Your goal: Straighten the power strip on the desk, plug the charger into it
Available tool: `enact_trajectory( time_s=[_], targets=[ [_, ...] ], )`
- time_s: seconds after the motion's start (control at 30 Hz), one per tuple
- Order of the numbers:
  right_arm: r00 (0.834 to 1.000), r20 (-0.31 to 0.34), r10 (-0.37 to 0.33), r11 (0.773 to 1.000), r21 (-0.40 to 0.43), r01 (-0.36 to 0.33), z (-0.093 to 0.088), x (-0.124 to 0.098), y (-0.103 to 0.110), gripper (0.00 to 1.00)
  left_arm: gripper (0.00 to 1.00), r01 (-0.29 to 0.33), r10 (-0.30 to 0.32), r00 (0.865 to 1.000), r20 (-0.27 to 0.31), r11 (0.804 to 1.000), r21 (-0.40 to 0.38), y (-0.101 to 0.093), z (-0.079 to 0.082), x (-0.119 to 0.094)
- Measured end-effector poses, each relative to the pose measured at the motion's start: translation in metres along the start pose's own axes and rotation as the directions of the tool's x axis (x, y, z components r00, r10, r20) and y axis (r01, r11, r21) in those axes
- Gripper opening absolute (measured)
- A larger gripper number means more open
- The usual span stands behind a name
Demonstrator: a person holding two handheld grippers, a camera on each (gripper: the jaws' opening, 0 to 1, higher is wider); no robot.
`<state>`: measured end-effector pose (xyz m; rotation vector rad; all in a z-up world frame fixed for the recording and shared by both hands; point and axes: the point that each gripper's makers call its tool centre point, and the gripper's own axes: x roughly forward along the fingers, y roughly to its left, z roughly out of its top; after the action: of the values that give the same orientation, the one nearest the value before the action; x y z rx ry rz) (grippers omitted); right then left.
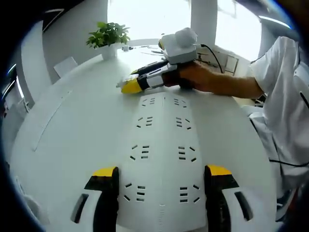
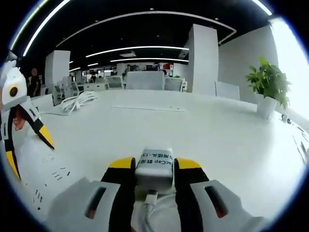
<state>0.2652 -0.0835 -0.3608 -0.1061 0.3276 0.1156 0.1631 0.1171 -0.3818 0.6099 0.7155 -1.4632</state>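
power strip [image 1: 163,154] lies flat on the white desk [image 1: 63,140], its near end between the spread jaws of the left tool [image 1: 161,181], which stands wide and holds nothing. right tool [image 2: 149,169] is clamped on the white charger [image 2: 154,164], cable trailing back between the jaws. seen from the left tool, the right tool [image 1: 126,86] lies low just past the strip's far end, a hand [image 1: 198,76] gripping it. potted plant [image 1: 108,37] beyond. open office behind, coiled cable [image 2: 79,101] on the desk.
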Motion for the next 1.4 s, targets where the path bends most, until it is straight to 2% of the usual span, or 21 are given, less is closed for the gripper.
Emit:
enact_trajectory(
  time_s=[0.47,1.4],
  targets=[
    [1.000,0.003,-0.004,1.000,-0.027,0.004,0.0003,0.0006,-0.0002,0.30,0.73,-0.001,0.001,1.000,-0.001,1.000,-0.001,0.0002,0.0002,0.0002],
    [1.000,0.011,0.007,1.000,-0.029,-0.007,-0.0004,0.0005,0.0000,0.29,0.73,-0.002,0.002,1.000,0.002,1.000,-0.002,-0.0006,0.0006,0.0009]
  ],
)
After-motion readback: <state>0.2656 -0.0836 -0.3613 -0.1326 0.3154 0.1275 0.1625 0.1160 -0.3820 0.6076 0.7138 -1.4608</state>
